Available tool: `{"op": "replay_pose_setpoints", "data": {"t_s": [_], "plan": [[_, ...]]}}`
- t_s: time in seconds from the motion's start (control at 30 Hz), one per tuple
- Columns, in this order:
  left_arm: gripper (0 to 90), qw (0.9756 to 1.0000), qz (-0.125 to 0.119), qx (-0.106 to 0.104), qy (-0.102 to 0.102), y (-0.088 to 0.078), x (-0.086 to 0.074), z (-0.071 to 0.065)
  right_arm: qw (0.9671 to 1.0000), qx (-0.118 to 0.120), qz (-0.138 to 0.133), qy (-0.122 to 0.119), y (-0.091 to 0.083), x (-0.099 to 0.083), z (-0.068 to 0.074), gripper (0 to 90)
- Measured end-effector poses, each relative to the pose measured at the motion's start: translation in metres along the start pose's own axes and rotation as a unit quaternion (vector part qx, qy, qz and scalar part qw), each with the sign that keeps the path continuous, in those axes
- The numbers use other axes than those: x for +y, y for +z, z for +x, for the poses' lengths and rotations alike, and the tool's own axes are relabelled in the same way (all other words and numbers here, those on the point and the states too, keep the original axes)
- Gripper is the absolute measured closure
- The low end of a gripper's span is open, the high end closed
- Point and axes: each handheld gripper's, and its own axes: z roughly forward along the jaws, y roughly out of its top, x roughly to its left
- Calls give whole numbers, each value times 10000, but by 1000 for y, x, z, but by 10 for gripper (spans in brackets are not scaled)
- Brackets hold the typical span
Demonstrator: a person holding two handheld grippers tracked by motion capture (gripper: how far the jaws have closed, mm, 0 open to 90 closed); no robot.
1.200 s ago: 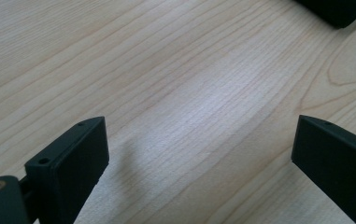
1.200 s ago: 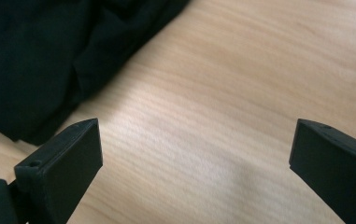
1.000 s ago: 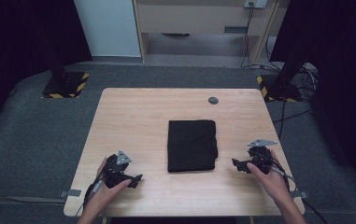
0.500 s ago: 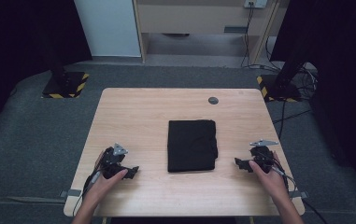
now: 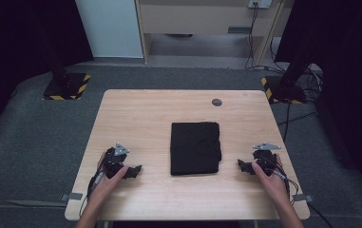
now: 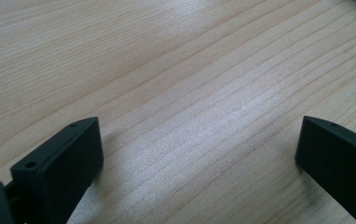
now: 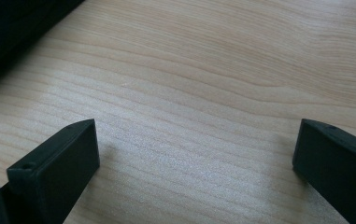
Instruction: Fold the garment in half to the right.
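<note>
We note the folded black cloth lying flat near the middle of the wooden table, slightly toward the person. The 2 grippers rest on the tabletop either side, apart from it: left gripper and right gripper, both with jaws spread wide, holding nothing.

Wooden table — folded black cloth

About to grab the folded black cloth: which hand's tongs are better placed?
Probably right: the right tongs sit open nearer the folded black cloth, whose edge shows in their view; the left tongs, also open, lie farther off.
</note>
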Motion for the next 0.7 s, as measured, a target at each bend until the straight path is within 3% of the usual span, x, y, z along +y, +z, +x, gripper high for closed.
{"op": "replay_pose_setpoints", "data": {"t_s": [0.27,0.7], "plan": [[0,9998,-181,26,11,1,-4,0,9999,-45,-118,-6,1,-3,1,3],[0,9998,-186,93,-58,0,-4,-1,9999,0,-134,-53,-1,-4,2,4]]}}
